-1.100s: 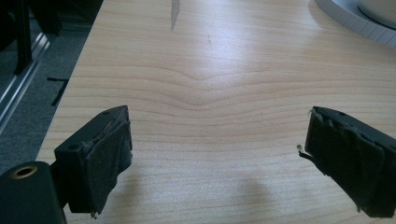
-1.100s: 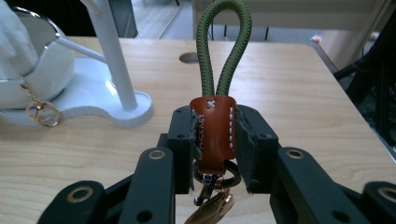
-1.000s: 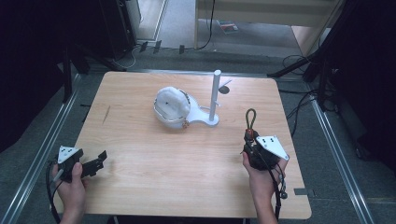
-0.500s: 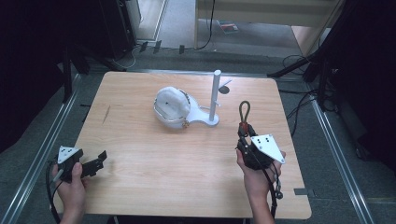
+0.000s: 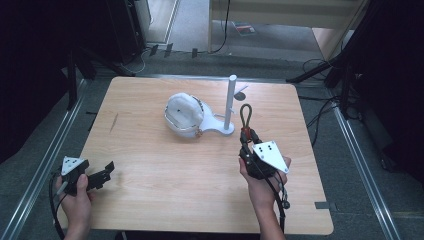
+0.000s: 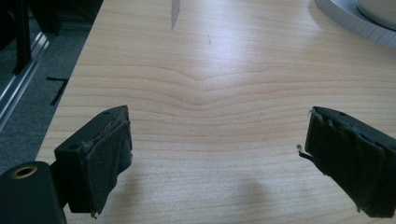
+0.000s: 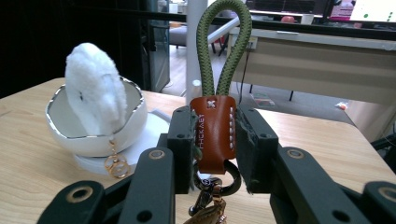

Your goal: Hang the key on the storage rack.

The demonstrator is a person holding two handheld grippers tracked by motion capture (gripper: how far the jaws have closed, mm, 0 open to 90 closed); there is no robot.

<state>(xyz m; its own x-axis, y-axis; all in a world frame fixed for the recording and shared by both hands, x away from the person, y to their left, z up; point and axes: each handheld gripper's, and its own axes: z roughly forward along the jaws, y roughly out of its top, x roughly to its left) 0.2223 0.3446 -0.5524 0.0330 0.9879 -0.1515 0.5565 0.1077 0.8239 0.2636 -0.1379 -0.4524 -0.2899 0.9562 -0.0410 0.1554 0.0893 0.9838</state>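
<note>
A key strap with a green rope loop and a brown leather tab stands upright, my right gripper shut on the tab. In the right gripper view the jaws press the tab from both sides, and a metal ring and clasp hang below it. Just left of the loop stands a white stand's thin post. The stand's white bowl holds a fluffy white pom-pom. My left gripper rests open at the table's front left corner, with nothing between its pads.
A small gold charm hangs from the bowl's rim. The wooden table is bare across its front half. Metal rails run along both sides, and cables lie on the floor beyond the far edge.
My right gripper has carried the key strap left and a little up, closer to the stand's post. The left gripper has stayed put.
</note>
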